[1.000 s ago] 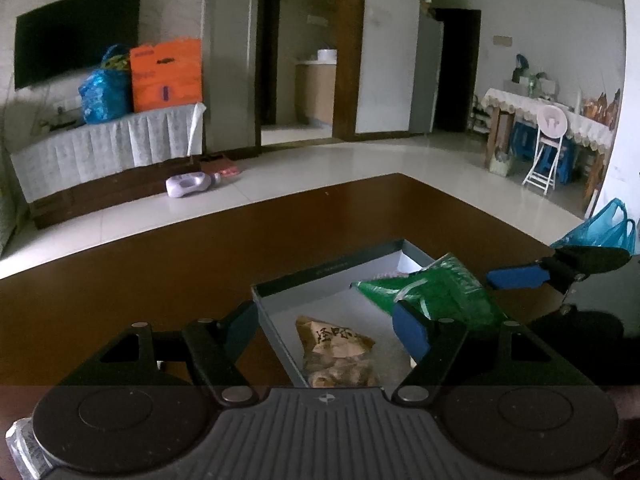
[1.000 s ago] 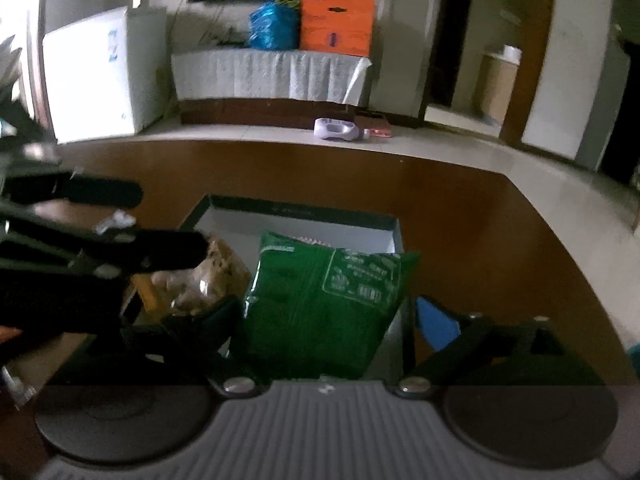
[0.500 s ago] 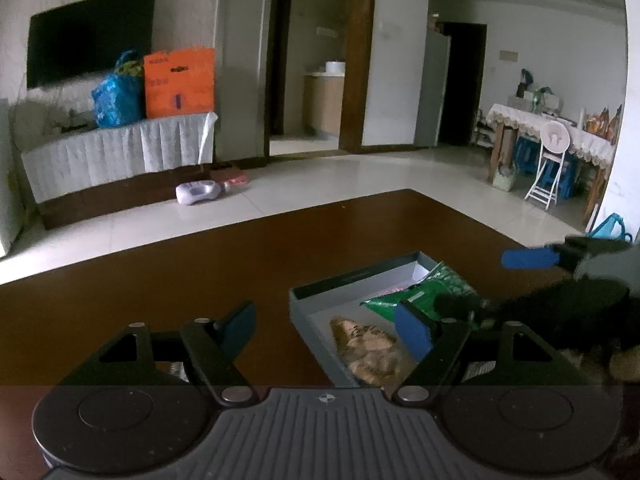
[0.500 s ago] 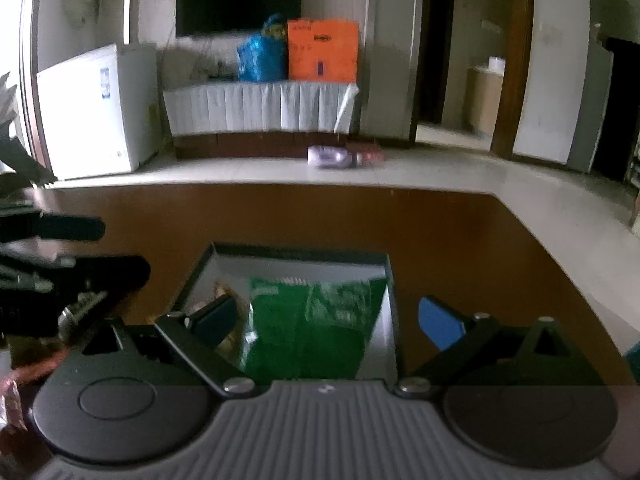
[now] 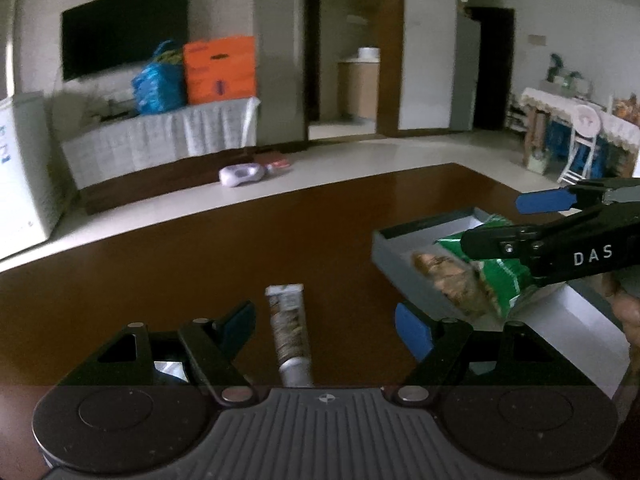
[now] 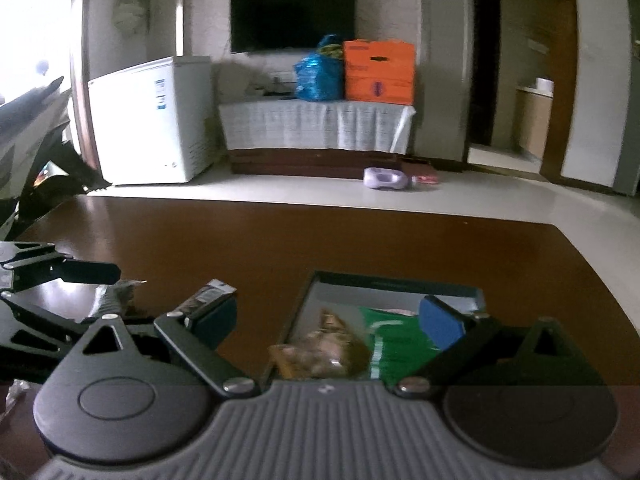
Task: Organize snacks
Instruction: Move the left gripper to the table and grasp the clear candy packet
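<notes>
A grey open box sits on the dark brown table and holds a green snack bag and a brown snack packet. My left gripper is open to the left of the box. A long thin snack stick lies on the table between its jaws, untouched by the pads. My right gripper is open and empty, hanging just before the box, with the green bag and brown packet below it. In the left wrist view the right gripper reaches in over the box.
A silver wrapper lies on the table to the left, near one of the left gripper's fingers. A person's hand shows at the right edge. Beyond the table's far edge are pale floor, a white freezer and a cloth-covered TV bench.
My left gripper has moved left, away from the box, and now has the snack stick between its jaws. My right gripper has drawn back and up, leaving the green bag in the box.
</notes>
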The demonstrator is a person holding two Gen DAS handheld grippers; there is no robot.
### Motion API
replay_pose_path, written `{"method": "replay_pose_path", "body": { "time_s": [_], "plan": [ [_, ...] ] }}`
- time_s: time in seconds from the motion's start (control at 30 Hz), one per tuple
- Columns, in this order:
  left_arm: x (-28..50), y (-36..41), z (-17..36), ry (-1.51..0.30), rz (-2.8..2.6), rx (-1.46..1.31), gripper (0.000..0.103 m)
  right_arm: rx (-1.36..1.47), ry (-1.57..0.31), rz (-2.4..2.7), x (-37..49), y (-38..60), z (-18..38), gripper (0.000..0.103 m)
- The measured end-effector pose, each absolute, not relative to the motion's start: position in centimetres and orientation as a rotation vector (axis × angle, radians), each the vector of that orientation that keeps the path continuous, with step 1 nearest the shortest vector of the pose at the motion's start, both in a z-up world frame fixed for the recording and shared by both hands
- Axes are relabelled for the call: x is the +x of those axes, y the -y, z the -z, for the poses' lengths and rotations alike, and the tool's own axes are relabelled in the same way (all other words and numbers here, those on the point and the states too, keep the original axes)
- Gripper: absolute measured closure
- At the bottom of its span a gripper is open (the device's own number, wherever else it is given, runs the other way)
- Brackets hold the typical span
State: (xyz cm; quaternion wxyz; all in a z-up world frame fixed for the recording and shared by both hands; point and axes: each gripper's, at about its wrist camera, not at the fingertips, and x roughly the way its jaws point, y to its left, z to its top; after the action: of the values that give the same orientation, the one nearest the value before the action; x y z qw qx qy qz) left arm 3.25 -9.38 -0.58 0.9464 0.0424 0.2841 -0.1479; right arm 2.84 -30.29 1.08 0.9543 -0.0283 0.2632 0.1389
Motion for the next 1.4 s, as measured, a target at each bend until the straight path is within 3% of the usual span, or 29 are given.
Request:
{"method": "replay_pose_path", "body": {
  "time_s": [0.8,1.4],
  "plan": [
    [-5.4,2.4,-0.2,-0.604,0.095,0.022,0.021,-0.141,-0.546,-0.474,0.4,21.5,-0.7,0.004],
    [-8.7,-0.8,3.7,-0.774,0.074,0.024,0.021,-0.238,-0.614,-0.683,-0.2,14.5,2.5,0.005]
  ]
}}
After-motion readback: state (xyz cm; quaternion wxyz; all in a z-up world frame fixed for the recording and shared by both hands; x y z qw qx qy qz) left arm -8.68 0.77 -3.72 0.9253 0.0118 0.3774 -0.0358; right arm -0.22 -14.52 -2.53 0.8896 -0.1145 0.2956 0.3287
